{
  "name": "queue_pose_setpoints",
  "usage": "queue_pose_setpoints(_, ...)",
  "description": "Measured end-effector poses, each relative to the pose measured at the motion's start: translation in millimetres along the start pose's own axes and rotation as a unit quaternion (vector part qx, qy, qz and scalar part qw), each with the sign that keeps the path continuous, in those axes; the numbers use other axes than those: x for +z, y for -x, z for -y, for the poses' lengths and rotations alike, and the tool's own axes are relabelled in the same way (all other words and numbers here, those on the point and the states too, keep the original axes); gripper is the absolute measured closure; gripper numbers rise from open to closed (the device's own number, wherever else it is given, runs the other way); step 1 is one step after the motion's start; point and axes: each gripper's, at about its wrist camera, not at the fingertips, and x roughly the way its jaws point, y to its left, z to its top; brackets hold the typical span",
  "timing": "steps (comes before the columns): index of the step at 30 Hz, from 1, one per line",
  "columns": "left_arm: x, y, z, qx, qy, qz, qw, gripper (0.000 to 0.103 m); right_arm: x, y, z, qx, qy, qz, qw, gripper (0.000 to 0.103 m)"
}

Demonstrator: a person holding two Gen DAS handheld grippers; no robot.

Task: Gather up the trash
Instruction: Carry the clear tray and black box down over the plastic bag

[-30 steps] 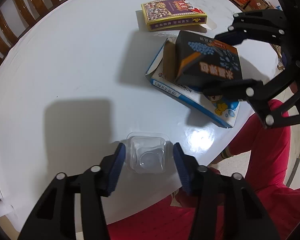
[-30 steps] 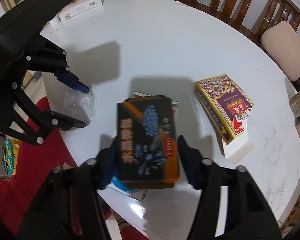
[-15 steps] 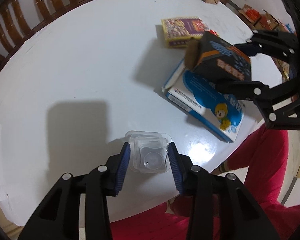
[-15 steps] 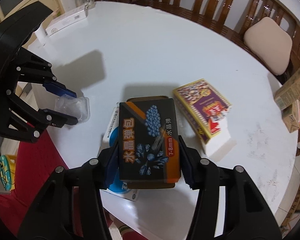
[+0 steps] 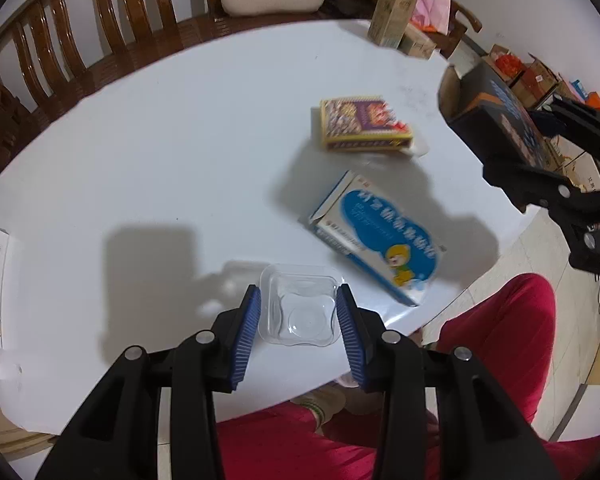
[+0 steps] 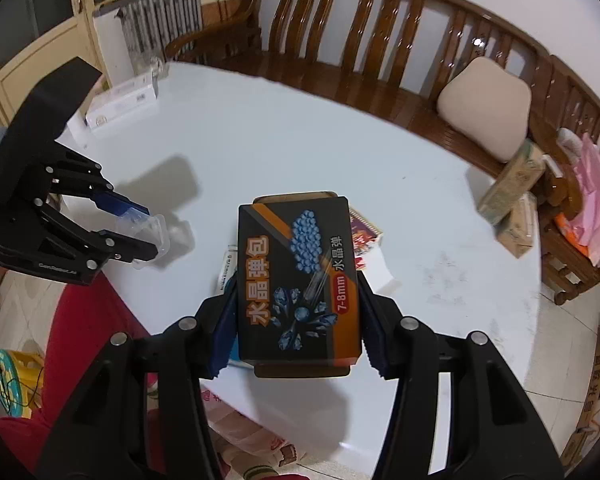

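Between each gripper's fingers, trash lifted clear of the table [image 5: 180, 152].
Left gripper [image 5: 298, 326] pinches a flimsy, crushable clear tray [image 5: 300, 308] by its sides; right gripper [image 6: 298, 326] clamps a light, stiff black box [image 6: 296, 280] across its long edges.

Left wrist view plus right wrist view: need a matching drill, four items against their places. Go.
Items:
1. clear plastic tray
2. black and orange cardboard box
3. blue and white carton with a cartoon figure
4. yellow-edged purple box

Places:
A. flat on the white round table, near the edge by the person's red trousers
B. between the pads of the right gripper, lifted
C. on the table, farther in, toward the wooden bench
D. between the blue pads of the left gripper

Pairs: 1-D, 2-B, 3-A, 4-C
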Motion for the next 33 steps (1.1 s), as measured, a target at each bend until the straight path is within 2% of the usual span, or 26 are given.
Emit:
queue_pose_setpoints(8,-11.1,33.7,39.7,-0.003,-0.006,0.036,0.9993,0.064,-17.6,71.7,-9.0,-0.021,-0.015,0.055,0.998,0.051)
queue_pose_setpoints(10,-13.9,42.1,48.3,-0.006,-0.007,0.041,0.9991,0.064,-22.4,83.9,-11.5,-0.012,-0.020,0.064,0.998,0.051)
queue_pose_setpoints(14,-18.3,46.6,66.6,-0.004,-0.018,0.048,0.9987,0.064,-37.9,106.6,-18.7,-0.027,-0.016,0.073,0.997,0.051)
queue_pose_setpoints(25,-49.0,41.1,115.2,-0.026,-0.037,0.043,0.9981,0.064,-91.3,145.6,-43.7,-0.045,-0.015,0.080,0.996,0.051)
queue_pose_setpoints(33,-73.3,35.1,135.9,-0.036,-0.045,0.041,0.9975,0.064,-121.0,152.5,-61.5,-0.048,-0.015,0.072,0.996,0.051)
